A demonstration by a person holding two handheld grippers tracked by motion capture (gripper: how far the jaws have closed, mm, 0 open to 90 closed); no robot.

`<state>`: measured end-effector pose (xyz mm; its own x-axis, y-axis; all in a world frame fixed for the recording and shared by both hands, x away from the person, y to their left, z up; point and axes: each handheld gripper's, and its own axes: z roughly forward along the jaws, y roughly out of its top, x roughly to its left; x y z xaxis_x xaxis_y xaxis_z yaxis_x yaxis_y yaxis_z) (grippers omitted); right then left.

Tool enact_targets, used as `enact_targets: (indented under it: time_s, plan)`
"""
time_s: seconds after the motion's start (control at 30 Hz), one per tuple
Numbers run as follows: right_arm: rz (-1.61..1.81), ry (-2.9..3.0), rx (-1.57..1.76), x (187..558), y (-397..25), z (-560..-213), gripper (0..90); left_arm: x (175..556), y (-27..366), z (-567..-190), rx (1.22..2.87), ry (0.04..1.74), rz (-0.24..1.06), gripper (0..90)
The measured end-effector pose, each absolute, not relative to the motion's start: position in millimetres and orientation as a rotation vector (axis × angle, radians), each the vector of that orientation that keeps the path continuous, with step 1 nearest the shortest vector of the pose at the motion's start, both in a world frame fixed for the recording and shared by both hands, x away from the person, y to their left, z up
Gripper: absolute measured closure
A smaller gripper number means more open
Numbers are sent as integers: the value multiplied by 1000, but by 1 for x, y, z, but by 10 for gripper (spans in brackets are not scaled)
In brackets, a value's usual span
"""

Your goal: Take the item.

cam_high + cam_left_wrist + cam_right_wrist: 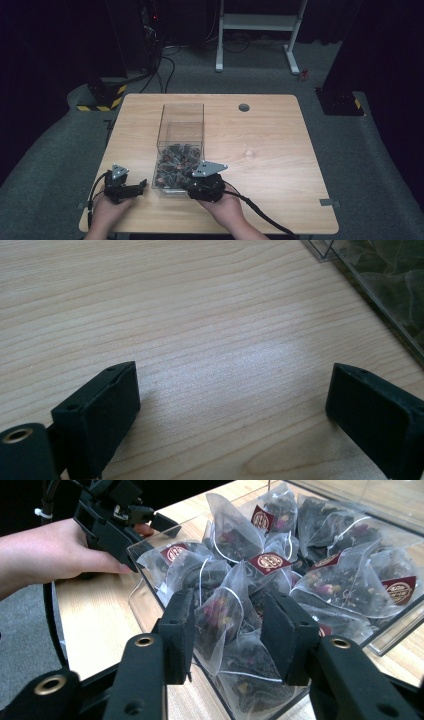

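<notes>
We have the right gripper (206, 184) down at the near end of the clear box (181, 131), which sits on the desk (270, 135) a bit left of centre, long side running away from us. The near half of the box holds a pile of mesh tea bags (172, 167) with dark red tags; the far half looks bare.

In the right gripper view the fingers (179, 630) sit either side of one pyramid tea bag (220, 622) at the top of the pile. The left finger pad looks to be touching the mesh; the right pad is close against it. We can't tell whether they are truly clenched on it or just bracketing it. The bag stands upright between them, still among the other bags.

The left gripper (131, 190) rests low over the desk just left of the box's near corner, held by the left hand (107, 212). In the left gripper view its fingers (100, 415) are released, spread wide with bare wood between them, and the box wall (380, 310) runs across the upper right corner. The right gripper view shows the same hand (55, 555) and gripper (117, 517) just beside the box edge.
</notes>
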<state>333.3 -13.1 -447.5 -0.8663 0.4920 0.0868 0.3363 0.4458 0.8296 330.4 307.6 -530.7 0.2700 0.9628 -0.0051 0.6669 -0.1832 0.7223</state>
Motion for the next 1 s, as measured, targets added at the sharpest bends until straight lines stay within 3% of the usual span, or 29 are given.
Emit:
enact_targets:
  time_s: [1.0]
  plan:
    - [1361,2566,707,333,-10,-454,878,330,308,-531,1930,1467,620,74]
